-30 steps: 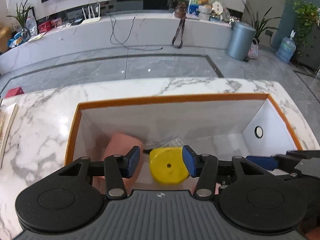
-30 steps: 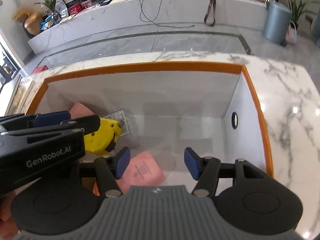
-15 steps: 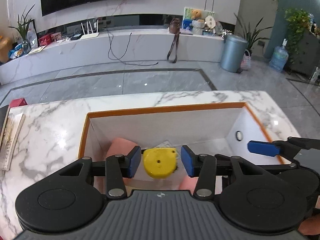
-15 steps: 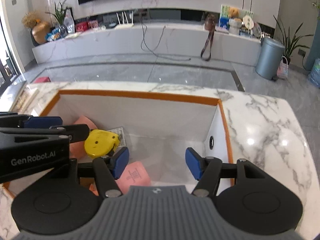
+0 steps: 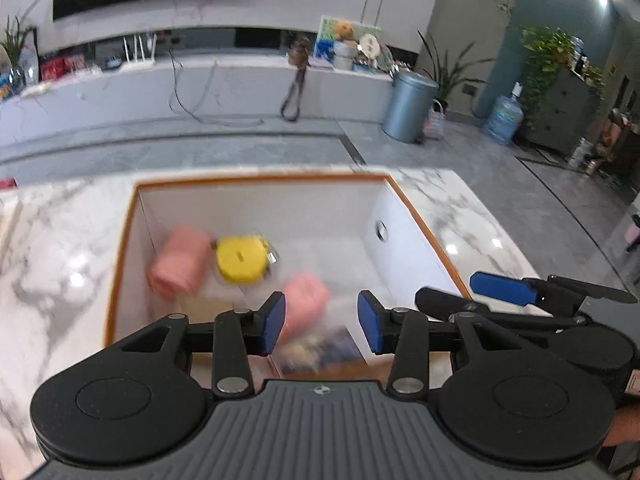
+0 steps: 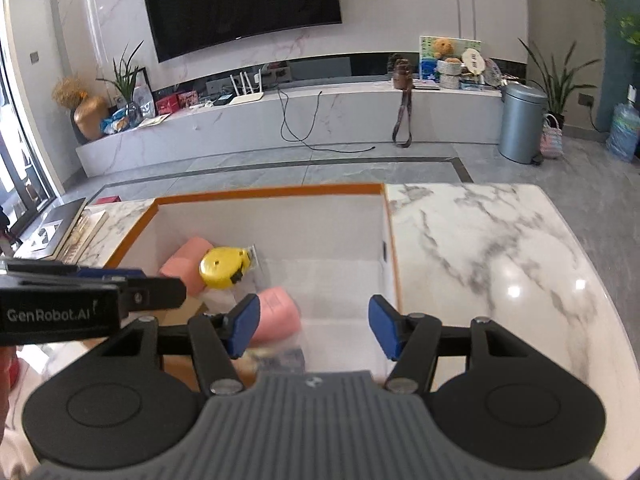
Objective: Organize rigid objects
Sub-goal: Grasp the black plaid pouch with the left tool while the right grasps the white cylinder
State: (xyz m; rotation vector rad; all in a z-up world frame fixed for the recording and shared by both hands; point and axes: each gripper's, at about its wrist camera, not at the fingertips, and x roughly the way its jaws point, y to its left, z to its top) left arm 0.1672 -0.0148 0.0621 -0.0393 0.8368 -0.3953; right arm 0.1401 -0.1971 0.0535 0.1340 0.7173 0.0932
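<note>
- The yellow tape measure (image 6: pixel 222 267) lies on the floor of the white box (image 6: pixel 280 222) with the orange rim, in its far left part.
- It touches a pink roll (image 6: pixel 186 265); a second pink roll (image 6: pixel 276 316) lies nearer, apart from it.
- The left tool (image 5: pixel 321 322) is above the box, its jaws closing, nothing gripped between them.
- The right tool (image 6: pixel 313 327) stands half wide and empty.
- The box sits on the marble worktop (image 6: pixel 488 248).
</note>
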